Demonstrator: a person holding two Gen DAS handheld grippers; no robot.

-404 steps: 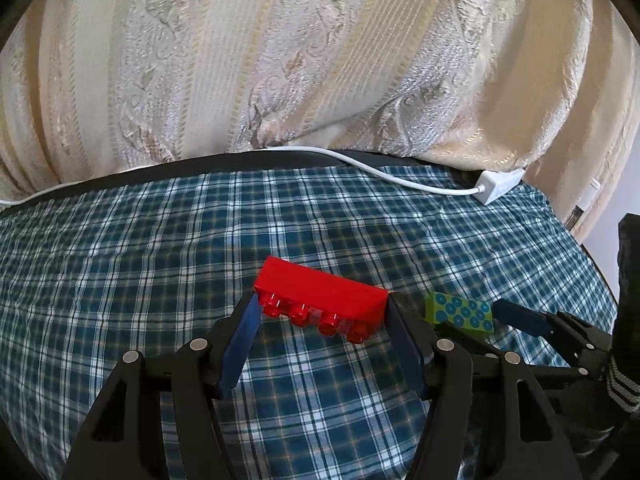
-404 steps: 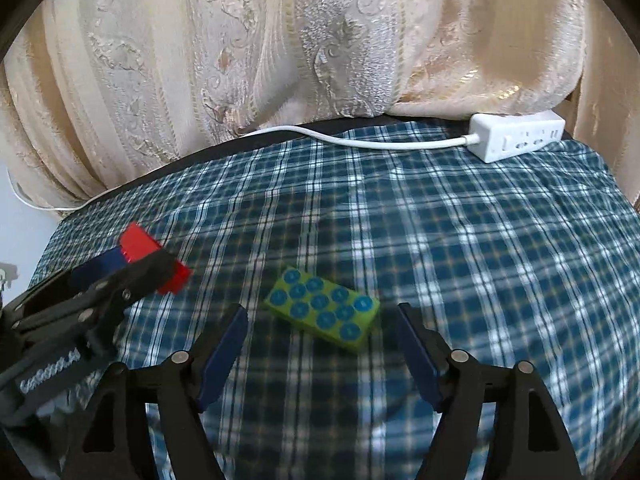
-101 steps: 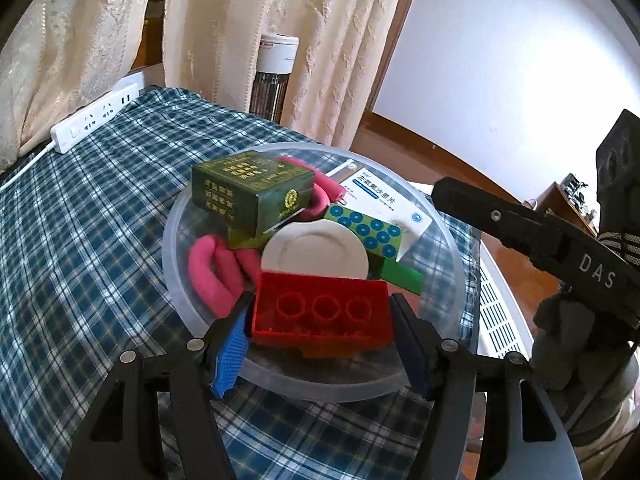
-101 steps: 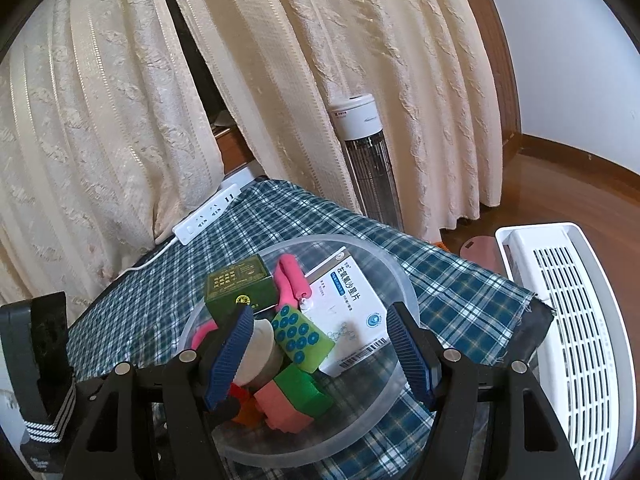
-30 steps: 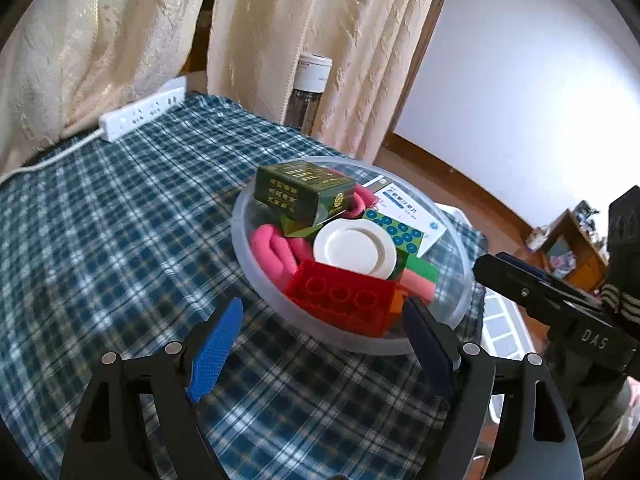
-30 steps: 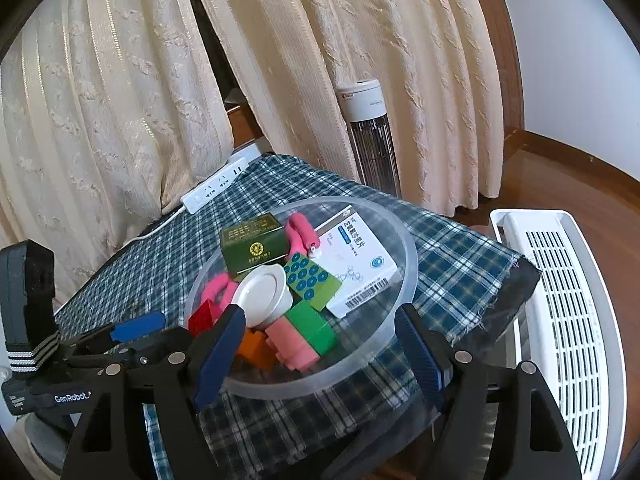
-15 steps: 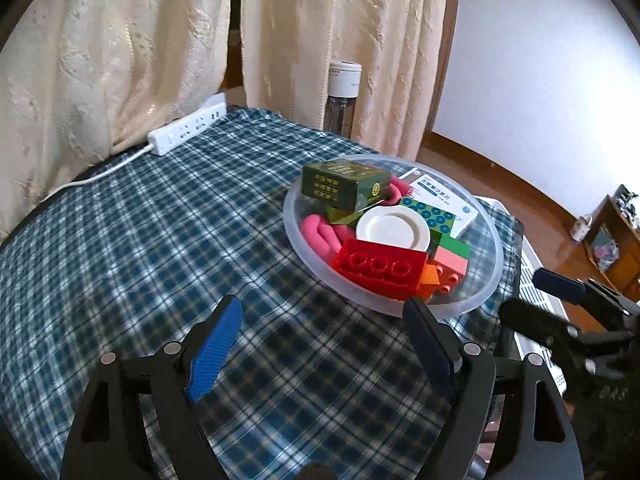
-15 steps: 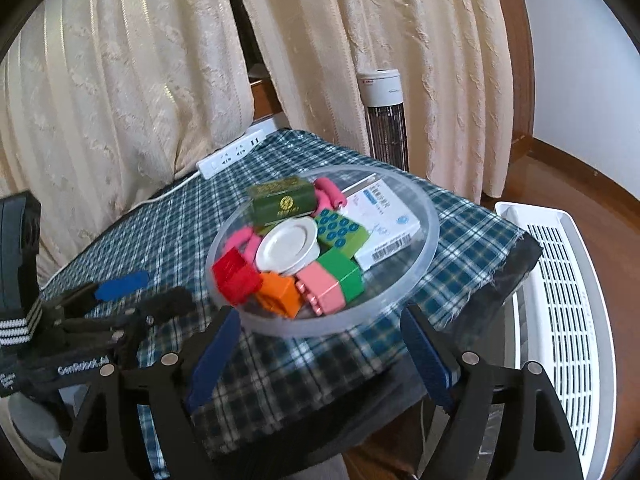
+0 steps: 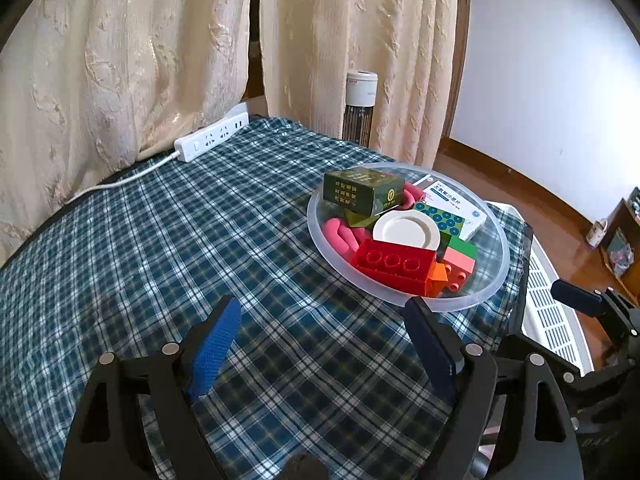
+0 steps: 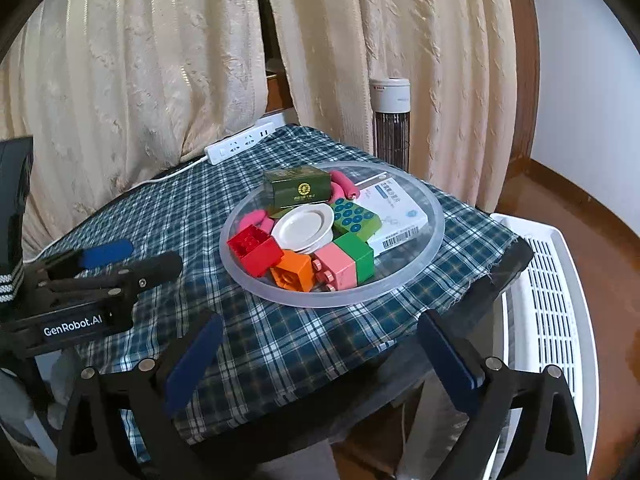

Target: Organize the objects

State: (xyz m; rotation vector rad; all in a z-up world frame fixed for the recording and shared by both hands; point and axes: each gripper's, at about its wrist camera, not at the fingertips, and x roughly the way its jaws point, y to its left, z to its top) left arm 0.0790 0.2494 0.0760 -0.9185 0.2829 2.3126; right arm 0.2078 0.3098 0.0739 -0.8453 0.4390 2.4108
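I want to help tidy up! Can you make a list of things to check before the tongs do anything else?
1. Left tongs empty and open: ok.
2. Right tongs empty and open: ok.
3. Red brick inside the clear bowl: ok.
4. Dotted green brick inside the bowl: ok.
5. Toys left loose on the checked cloth: none in view, ok.
6. Bowl safely on the table: cannot tell, it sits close to the corner.

Table under blue plaid cloth (image 9: 200, 248), clear bowl (image 9: 496, 276), white power strip (image 9: 212, 136)
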